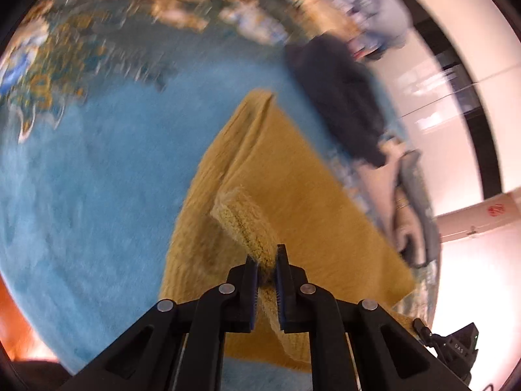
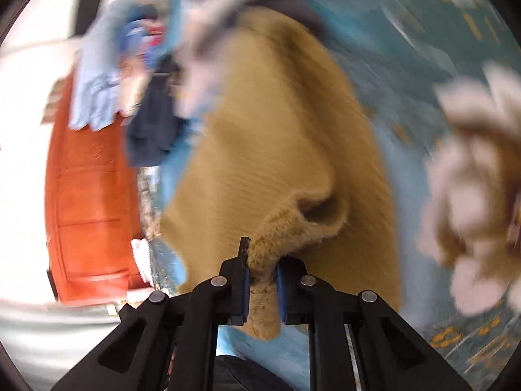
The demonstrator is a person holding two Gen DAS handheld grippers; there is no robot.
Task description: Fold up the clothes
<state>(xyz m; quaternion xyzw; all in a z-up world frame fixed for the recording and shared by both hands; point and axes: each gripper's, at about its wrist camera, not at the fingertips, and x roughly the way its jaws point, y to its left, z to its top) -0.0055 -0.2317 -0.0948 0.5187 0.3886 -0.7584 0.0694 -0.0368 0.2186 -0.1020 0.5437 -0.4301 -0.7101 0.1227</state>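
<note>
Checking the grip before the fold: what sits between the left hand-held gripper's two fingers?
In the left wrist view, the left hand-held gripper has a ribbed edge of the mustard knit garment pinched between its fingers; nothing else.

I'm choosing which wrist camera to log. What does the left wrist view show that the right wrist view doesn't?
Only the left wrist view shows the person's hand on the other gripper. Only the right wrist view shows the orange wooden panel and pale blue garment. Both show a gripper (left gripper, right gripper) clamped on the mustard knit garment over the blue rug.
</note>
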